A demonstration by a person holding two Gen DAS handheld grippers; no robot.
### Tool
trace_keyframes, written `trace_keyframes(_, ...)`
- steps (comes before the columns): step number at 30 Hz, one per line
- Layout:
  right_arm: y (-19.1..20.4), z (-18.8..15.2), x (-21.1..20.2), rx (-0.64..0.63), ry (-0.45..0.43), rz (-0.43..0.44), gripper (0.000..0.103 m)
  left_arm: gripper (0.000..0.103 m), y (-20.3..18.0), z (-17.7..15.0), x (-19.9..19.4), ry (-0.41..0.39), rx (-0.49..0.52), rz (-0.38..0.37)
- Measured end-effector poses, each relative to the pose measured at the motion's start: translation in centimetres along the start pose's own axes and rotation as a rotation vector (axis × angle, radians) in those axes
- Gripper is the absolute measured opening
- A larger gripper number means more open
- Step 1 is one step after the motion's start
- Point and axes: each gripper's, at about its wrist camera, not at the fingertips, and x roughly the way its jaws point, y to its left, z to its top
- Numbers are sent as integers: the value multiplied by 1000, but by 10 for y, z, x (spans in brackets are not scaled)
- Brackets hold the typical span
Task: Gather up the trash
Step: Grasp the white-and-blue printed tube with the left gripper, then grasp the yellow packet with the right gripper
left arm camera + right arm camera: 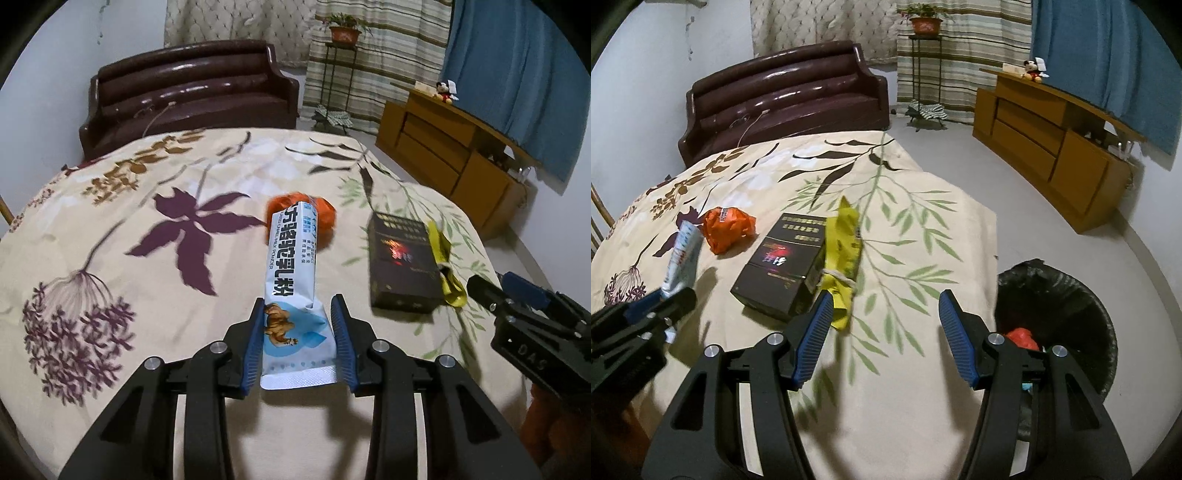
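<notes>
Closest in the left wrist view, the left gripper (299, 339) has its jaws closed on the bottom end of a white and blue milk powder packet (291, 280). The packet sticks up and away from the jaws, lifted off the flowered cloth on the tabletop (110, 206). In the right wrist view, the right gripper (886, 332) hangs over the cloth with its jaws wide apart and nothing between them.

A little farther out lie three more bits of trash. A yellow wrapper (844, 254) lies just past the right gripper, tied with white string. It is touching the side of a dark box (783, 266). Behind the box and to its left is a crumpled orange wrapper (727, 229).

Off the right edge of the tabletop, down on the floor, stands a bin (1071, 295) with a black bag in it. Something red already sits inside.

Far back are a brown sofa (790, 92), a wooden cabinet (1052, 147) and a potted plant (925, 22).

The step in hand looks like carrying the packet to the bin. Next, the left gripper needs to move right, past the tabletop edge, and let go over the bin. The right gripper looks ready to close on the yellow wrapper.
</notes>
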Motion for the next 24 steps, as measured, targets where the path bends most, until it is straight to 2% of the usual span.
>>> trace_keyframes(7, 16, 8, 11, -30, 15, -3, 58, 36, 19, 7, 0, -20, -15, 23)
trace_keyframes(12, 22, 15, 19, -36, 26, -11, 54, 36, 28, 9, 2, -18, -26, 24)
trace_keyframes(14, 23, 17, 22, -41, 30, -17, 49, 36, 31, 8, 4, -17, -28, 25)
trace_keyframes(18, 25, 20, 29, -45, 49, -24, 47, 36, 35, 8, 5, -17, -31, 28)
trace_keyframes(20, 26, 21, 32, -48, 58, -25, 39, 36, 37, 8, 5, -16, -35, 27)
trace_keyframes(24, 29, 20, 34, -53, 62, -25, 36, 36, 40, 7, 7, -14, -38, 25)
